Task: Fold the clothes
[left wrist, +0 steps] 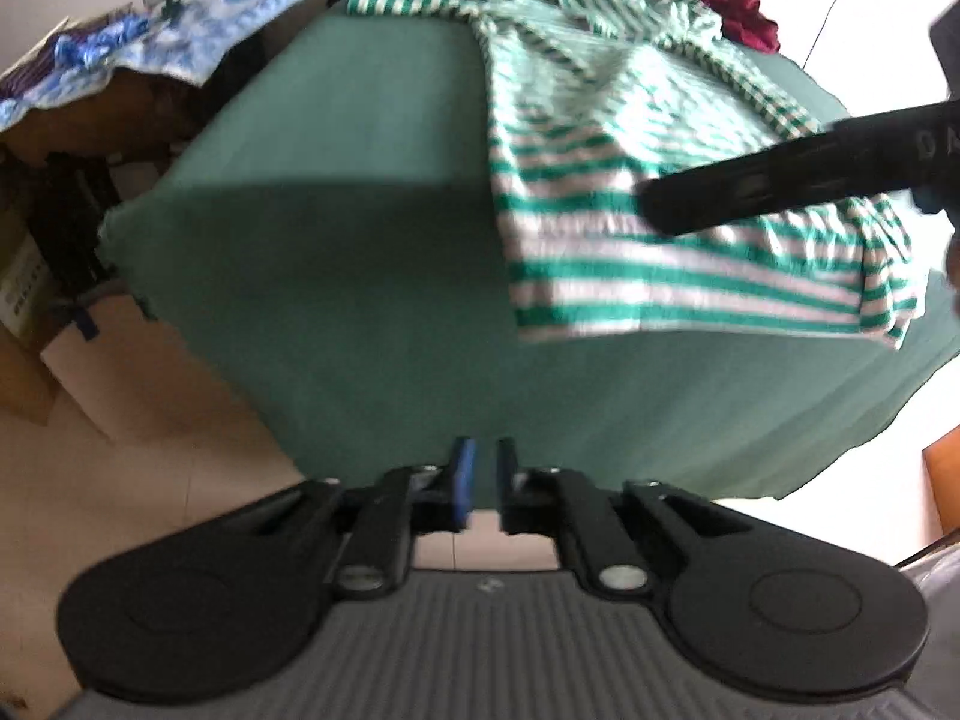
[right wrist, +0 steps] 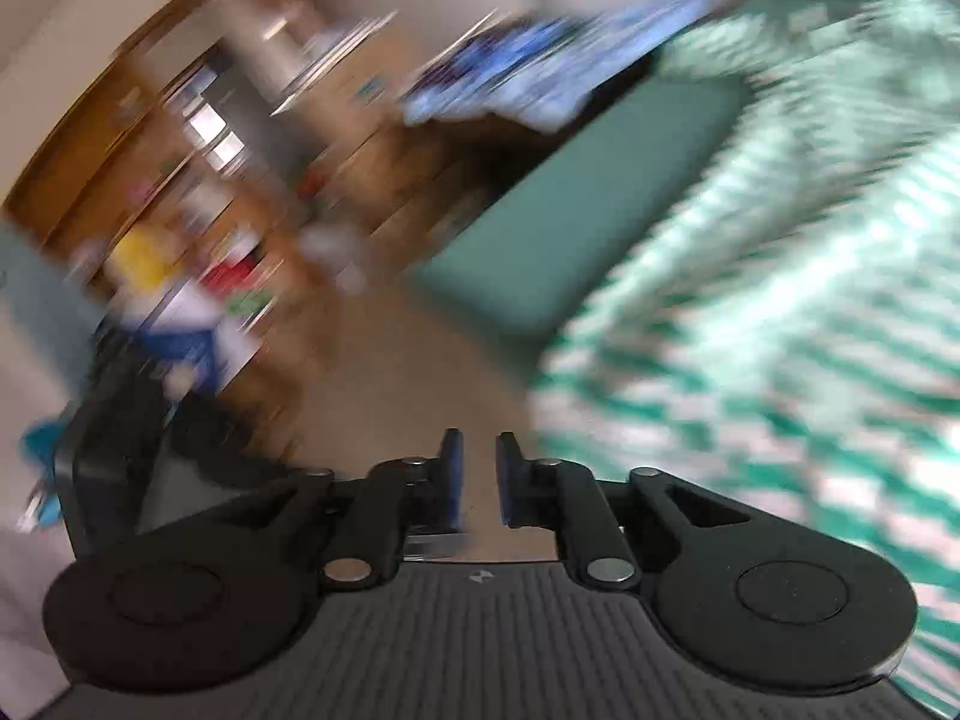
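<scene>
A green-and-white striped shirt (left wrist: 630,192) lies spread on the right half of the table's green cover (left wrist: 336,228), its hem toward me and one sleeve at the far edge. My left gripper (left wrist: 485,468) hovers off the table's near edge, jaws almost shut with a thin slit and nothing between them. My right gripper (left wrist: 654,201) reaches in from the right as a dark bar just above the shirt's lower part. The right wrist view is heavily blurred: the right gripper (right wrist: 479,468) is nearly shut and empty, the shirt (right wrist: 780,300) is on its right, and the green cover (right wrist: 570,228) lies ahead.
A blue patterned cloth (left wrist: 180,42) drapes brown furniture left of the table. A maroon garment (left wrist: 744,6) lies at the back right corner. Cardboard boxes (left wrist: 36,372) stand on the tiled floor at the left. Blurred wooden shelves (right wrist: 180,150) fill the room's far side.
</scene>
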Action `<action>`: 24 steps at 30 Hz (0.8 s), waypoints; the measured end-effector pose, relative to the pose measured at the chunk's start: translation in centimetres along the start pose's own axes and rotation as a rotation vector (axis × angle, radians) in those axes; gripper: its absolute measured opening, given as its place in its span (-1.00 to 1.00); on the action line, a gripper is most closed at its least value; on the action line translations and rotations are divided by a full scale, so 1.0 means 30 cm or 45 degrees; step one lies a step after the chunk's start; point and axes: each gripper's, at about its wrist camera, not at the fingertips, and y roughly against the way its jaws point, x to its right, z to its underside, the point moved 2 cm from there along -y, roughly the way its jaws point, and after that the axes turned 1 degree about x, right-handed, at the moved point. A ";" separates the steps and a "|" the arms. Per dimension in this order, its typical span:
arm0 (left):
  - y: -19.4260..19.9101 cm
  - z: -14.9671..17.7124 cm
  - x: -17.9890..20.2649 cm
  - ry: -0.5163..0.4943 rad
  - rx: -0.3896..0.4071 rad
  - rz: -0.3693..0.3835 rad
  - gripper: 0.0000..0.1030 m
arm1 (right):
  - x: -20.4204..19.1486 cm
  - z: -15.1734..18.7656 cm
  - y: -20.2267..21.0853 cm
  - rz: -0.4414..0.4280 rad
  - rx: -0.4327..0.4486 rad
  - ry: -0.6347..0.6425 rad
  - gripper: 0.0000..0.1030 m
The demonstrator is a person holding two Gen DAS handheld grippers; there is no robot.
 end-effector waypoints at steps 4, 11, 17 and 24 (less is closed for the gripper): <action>-0.051 -0.064 -0.015 -0.017 0.081 0.075 0.65 | 0.138 0.014 0.134 0.250 0.028 -0.058 -0.34; -0.168 -0.157 -0.045 0.020 0.005 0.328 0.57 | 0.249 0.159 0.240 0.257 -0.083 -0.343 -0.24; -0.065 -0.201 -0.051 -0.015 0.025 0.355 -0.99 | 0.311 0.284 0.313 0.411 -0.032 -0.555 -0.23; 0.085 -0.238 -0.053 -0.091 0.036 0.361 -0.99 | 0.297 0.303 0.411 0.317 0.069 -0.566 -0.18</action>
